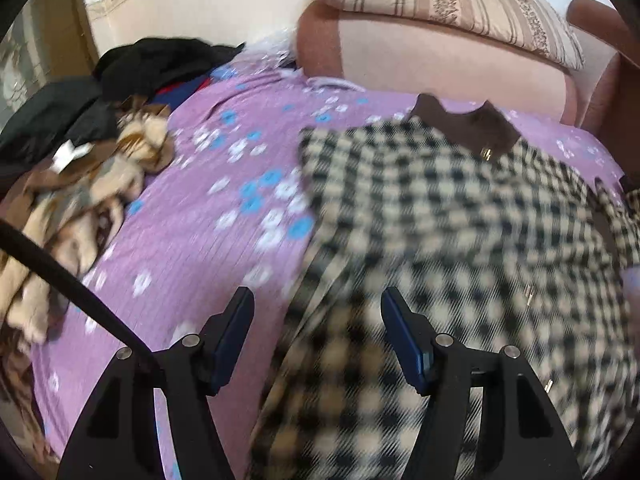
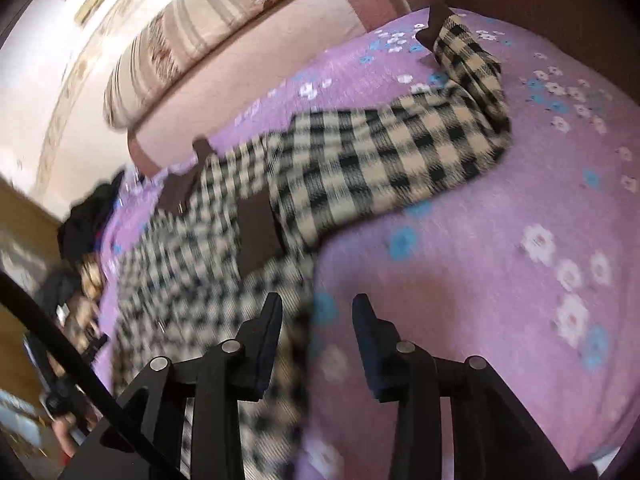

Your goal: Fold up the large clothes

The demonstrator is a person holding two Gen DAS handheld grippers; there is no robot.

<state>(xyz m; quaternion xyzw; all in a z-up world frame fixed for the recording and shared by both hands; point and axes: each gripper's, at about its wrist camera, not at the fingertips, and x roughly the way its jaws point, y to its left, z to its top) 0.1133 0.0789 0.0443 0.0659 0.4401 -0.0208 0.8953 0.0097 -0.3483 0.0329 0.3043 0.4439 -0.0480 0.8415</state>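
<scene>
A bed covered with a purple bedspread (image 1: 208, 208) printed with white and blue flowers fills both views, backed by a pink padded headboard (image 1: 440, 68) with a striped pillow (image 1: 448, 4) lying on top of it. A checked coat (image 1: 440, 240) in black and cream, with a brown collar (image 1: 472, 124), lies spread flat on the bedspread, collar toward the headboard. In the right wrist view one sleeve (image 2: 420, 148) stretches out sideways across the purple cover, and its brown cuff (image 2: 436, 24) lies near the far edge of the bed. A heap of other clothes (image 1: 80, 184), brown, cream and black, sits at the far left side of the bed, well apart from the coat.

The left gripper (image 1: 316, 304) hovers over the coat's lower left edge, its jaws spread wide with nothing between them. The right gripper (image 2: 316, 308) hangs over the coat's right edge where the fabric meets the bedspread, jaws also parted and empty. Both views are blurred, so whether either gripper touches the fabric cannot be told.
</scene>
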